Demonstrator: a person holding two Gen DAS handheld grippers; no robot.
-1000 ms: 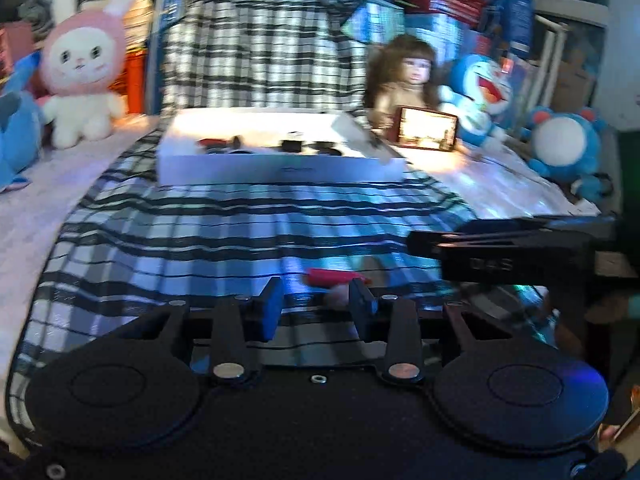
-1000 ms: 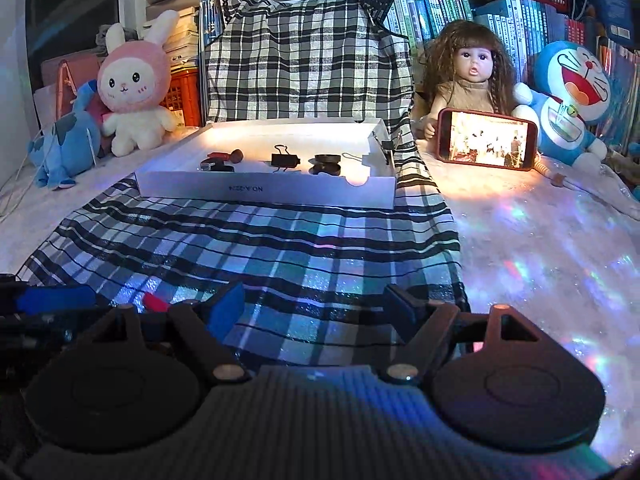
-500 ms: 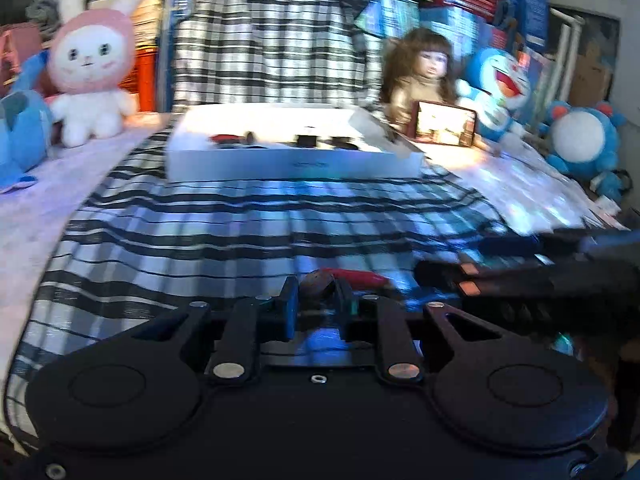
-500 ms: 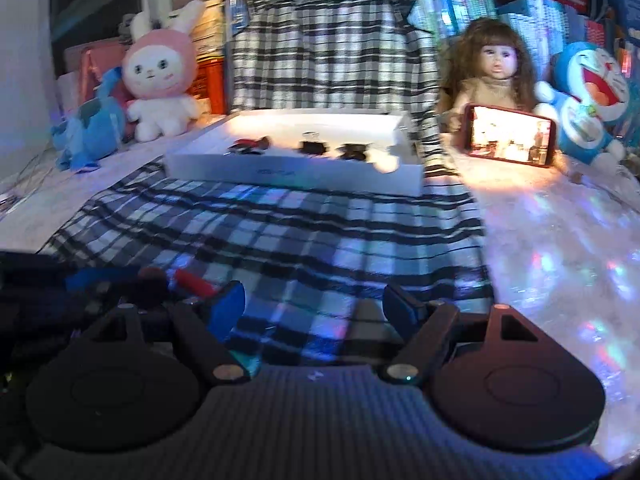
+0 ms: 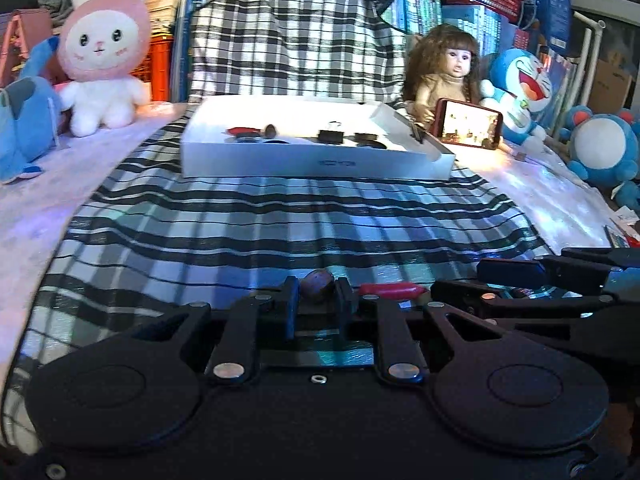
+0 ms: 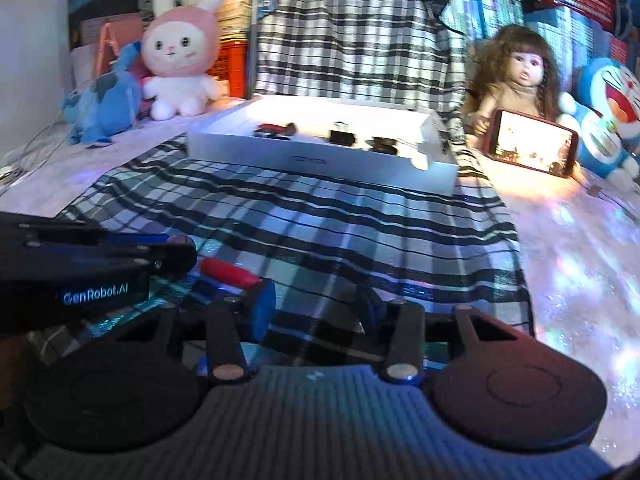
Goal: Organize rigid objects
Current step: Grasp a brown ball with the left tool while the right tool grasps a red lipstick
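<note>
On the near part of the checked cloth (image 5: 280, 232), my left gripper (image 5: 317, 304) is shut on a small brown round piece (image 5: 318, 285). A red stick-like piece (image 5: 390, 290) lies just right of it; I cannot tell whether the two are joined. The right gripper's fingers (image 5: 516, 270) reach in from the right, close to the red piece. In the right wrist view the right gripper (image 6: 316, 308) is closing with only cloth between its jaws. There the red piece (image 6: 228, 273) lies beside its left finger. The white box (image 5: 316, 164) stands further back.
The white box (image 6: 320, 156) holds binder clips and other small pieces. Behind and beside it are a pink rabbit plush (image 5: 102, 52), a doll (image 5: 448, 68) with a lit phone (image 5: 470, 124), blue plush toys (image 5: 604, 152) and shelves of books.
My left gripper's jaws have come together on the brown piece. The right gripper's jaws have narrowed, and the two grippers have drawn closer around the red piece.
</note>
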